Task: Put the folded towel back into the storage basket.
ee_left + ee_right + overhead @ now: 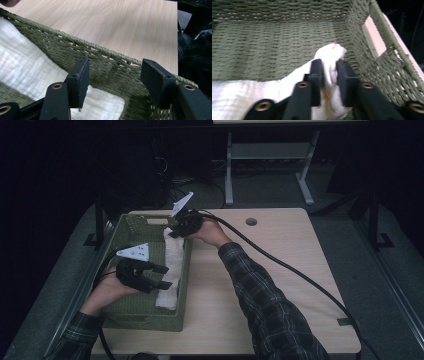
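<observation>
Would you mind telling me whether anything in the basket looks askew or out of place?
Nothing is damaged or spilled. The white cloth lies against one side wall of the green basket, and its far end is bunched between the right gripper jaws rather than lying flat.

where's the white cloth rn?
High view: cloth lies in the green basket along its right wall, table's left side; its far end sits between the right hand-held gripper jaws.

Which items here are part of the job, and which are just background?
In play:
- white cloth, lying along the basket's right wall
- green woven basket
- right hand-held gripper, jaws around the cloth's far end
- left hand-held gripper, jaws apart above the cloth's near end

Just there:
- wooden table
- round hole in the tabletop
- desk frame behind
</observation>
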### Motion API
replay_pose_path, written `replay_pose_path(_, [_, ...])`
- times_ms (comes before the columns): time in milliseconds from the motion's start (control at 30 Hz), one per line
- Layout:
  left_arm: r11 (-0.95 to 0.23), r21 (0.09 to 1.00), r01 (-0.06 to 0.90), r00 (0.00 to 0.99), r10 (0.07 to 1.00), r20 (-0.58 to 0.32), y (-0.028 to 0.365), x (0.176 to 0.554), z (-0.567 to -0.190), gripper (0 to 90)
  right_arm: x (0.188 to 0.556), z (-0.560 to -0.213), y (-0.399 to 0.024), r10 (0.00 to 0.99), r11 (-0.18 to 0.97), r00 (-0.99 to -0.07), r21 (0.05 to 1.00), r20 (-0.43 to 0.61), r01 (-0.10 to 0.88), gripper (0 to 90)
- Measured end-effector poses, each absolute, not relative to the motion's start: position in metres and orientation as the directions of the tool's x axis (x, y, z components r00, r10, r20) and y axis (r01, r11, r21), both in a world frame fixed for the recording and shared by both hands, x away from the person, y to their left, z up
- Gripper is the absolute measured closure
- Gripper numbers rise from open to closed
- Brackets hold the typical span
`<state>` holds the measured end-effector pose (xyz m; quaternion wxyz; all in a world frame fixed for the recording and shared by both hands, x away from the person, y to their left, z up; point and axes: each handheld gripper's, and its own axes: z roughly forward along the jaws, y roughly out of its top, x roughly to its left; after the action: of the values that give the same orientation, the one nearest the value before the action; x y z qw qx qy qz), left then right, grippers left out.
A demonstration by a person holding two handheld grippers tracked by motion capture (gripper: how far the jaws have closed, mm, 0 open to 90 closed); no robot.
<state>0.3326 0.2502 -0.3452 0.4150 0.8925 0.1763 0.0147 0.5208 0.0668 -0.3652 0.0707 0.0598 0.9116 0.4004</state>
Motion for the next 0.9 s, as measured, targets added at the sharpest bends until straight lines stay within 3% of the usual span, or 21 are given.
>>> replay_pose_path(33, [-0.591,0.746,0.307,0.935,0.332,-0.122,0.250,0.334,-0.345,39.3,0.521,-0.364,0.065,0.178,0.662,-0.981,0.747,-0.077,0.062,62.3])
replay_pose_path(300, [-0.571,0.754,0.324,0.925,0.359,-0.126,0.237,0.339,-0.342,37.0,0.518,-0.350,0.053,0.193,0.632,-0.981,0.768,-0.025,0.105,51.5])
replay_pose_path(900, [-0.544,0.756,0.364,0.887,0.451,-0.103,0.175,0.341,-0.337,27.0,0.499,-0.341,-0.013,0.193,0.632,-0.981,0.768,-0.027,0.103,41.1])
